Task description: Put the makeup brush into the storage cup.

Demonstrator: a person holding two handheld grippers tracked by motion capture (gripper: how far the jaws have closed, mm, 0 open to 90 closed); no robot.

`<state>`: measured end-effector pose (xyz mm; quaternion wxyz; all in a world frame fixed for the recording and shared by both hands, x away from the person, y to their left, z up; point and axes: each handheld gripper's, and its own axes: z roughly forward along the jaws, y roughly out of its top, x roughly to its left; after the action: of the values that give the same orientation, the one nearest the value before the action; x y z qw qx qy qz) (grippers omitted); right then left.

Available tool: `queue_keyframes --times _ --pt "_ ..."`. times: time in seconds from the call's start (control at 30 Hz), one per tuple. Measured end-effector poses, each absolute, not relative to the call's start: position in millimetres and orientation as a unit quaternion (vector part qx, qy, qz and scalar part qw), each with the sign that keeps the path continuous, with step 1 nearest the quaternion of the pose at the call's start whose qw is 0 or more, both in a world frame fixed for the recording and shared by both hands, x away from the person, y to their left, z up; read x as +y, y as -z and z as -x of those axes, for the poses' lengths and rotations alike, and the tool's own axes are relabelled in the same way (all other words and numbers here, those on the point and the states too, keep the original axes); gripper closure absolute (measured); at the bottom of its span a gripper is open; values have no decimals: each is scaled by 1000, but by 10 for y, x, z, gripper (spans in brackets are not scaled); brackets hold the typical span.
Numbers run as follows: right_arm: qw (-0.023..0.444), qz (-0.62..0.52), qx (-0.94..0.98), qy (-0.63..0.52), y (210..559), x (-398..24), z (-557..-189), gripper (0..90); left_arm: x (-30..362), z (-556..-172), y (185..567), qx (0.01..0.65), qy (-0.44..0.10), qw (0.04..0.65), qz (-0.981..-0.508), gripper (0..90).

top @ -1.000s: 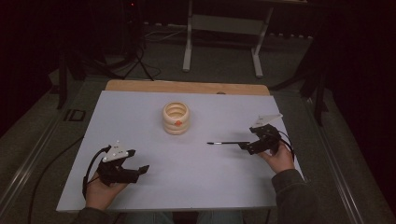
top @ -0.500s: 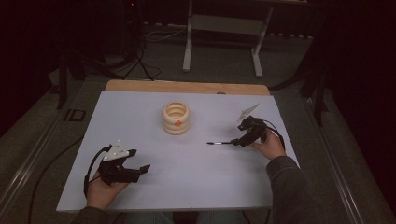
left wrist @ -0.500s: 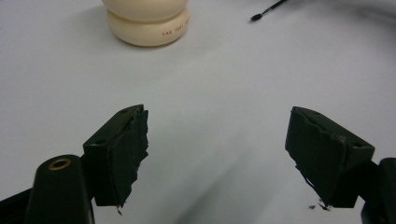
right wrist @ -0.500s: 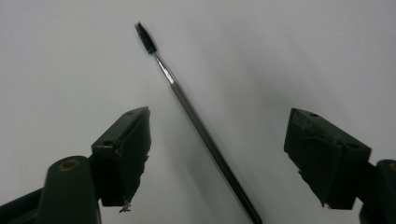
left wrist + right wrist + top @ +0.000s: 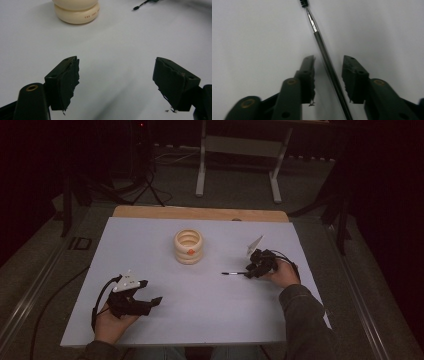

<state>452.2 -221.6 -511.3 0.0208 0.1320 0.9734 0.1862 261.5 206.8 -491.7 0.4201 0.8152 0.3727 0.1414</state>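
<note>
The right gripper (image 5: 327, 75) has just been closing around the thin black brush (image 5: 322, 47) on the white table (image 5: 200, 320), pads not quite touching it yet, while the left gripper (image 5: 115, 82) sits wide open.

Ring stack (image 5: 188, 246) mid-table (image 5: 210, 315); brush (image 5: 234, 273) right of it, well apart.

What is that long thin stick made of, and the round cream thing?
The stick looks like metal with a dark handle: its upper part shines silvery, and a small black brush tips it. The cream rings look like matte plastic or painted wood; hard to tell which.
</note>
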Motion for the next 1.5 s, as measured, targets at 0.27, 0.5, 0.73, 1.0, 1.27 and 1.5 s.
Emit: queue_keyframes --times 0.27,0.5,0.73,1.0,1.27,1.5 --pt "16 -89 982 -164 5118 -2151 -4551 799 2050 -2639 4928 370 -139 420 -817 215" --pt "14 -74 985 -155 5114 -2120 -4557 854 2043 -2642 4931 369 -138 418 -818 216" --pt "4 -82 983 -162 5110 -2144 -4563 857 2079 -2634 4920 372 -141 419 -816 219" --pt "12 -98 975 -198 5037 -2191 -4457 857 2075 -2620 4901 374 -147 421 -813 217" --pt "33 -126 956 -263 4874 -2314 -4264 856 2025 -2620 4882 367 -145 422 -816 218" --pt "41 -148 936 -318 4745 -2377 -4041 856 1959 -2613 4853 355 -145 424 -820 220"
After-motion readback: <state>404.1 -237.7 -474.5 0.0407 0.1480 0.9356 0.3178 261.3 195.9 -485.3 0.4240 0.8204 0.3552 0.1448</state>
